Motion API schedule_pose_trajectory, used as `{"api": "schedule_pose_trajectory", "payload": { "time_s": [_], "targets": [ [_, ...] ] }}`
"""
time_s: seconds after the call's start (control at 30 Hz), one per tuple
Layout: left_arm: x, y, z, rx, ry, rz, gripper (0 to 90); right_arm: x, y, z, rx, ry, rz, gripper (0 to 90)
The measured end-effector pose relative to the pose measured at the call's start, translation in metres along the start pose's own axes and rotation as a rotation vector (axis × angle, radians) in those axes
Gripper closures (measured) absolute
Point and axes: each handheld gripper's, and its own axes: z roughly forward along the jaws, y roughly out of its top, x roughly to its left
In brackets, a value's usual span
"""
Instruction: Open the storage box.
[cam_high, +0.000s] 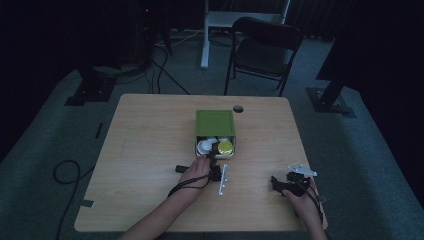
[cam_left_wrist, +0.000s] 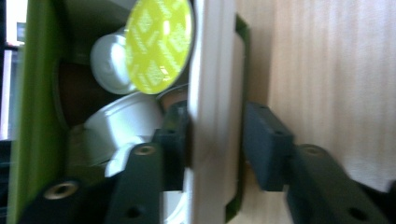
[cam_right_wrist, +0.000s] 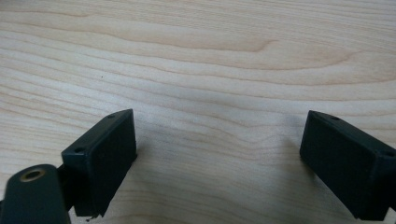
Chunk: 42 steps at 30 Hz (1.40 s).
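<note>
Here the left hand-held gripper (cam_left_wrist: 212, 144) clamps the white front wall (cam_left_wrist: 212, 93) of the green cardboard box (cam_high: 215, 122); a lime foil-lidded capsule (cam_left_wrist: 159, 44), print unreadable, lies just beyond. The right hand-held gripper (cam_right_wrist: 219, 158) stands apart over the pale wooden bench (cam_right_wrist: 196, 56).

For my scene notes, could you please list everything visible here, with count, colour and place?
table: one, light wood, centre of the high view
box: one, green, mid-table, its drawer pulled out toward the person
drawer front: one, white, between the left gripper's jaws
capsules: several, white, inside the drawer
capsule lid: one, yellow-green, in the drawer
chair: one, dark, behind the table
cables: several, black, on the floor at left
left gripper: one, black, at the drawer front, one jaw inside and one outside
right gripper: one, black, open over bare table at right
</note>
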Motion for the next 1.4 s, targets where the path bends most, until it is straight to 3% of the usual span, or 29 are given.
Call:
{"api": "schedule_pose_trajectory", "payload": {
  "time_s": [0.17,0.23,0.4,0.6,0.83,0.97,1.4],
  "targets": [
    [0.0,-0.001,0.003,0.007,0.031,0.014,69.4,0.0,0.0,0.0,0.0,0.0,0.0,10.4],
    [0.001,-0.001,0.003,0.008,0.021,0.002,71.7,0.0,0.0,0.0,0.0,0.0,0.0,10.4],
    [0.001,0.0,0.003,0.016,0.02,0.029,72.5,0.0,0.0,0.0,0.0,0.0,0.0,10.4],
    [0.0,0.0,0.001,0.005,0.014,0.028,72.7,0.0,0.0,0.0,0.0,0.0,0.0,10.4],
    [0.0,0.002,-0.005,0.009,-0.001,0.03,72.8,0.0,0.0,0.0,0.0,0.0,0.0,10.4],
    [-0.005,0.001,-0.008,-0.01,0.016,0.041,72.8,0.0,0.0,0.0,0.0,0.0,0.0,10.4],
    [-0.014,0.003,-0.026,-0.033,0.006,0.046,72.9,0.0,0.0,0.0,0.0,0.0,0.0,10.4]
  ]
}}
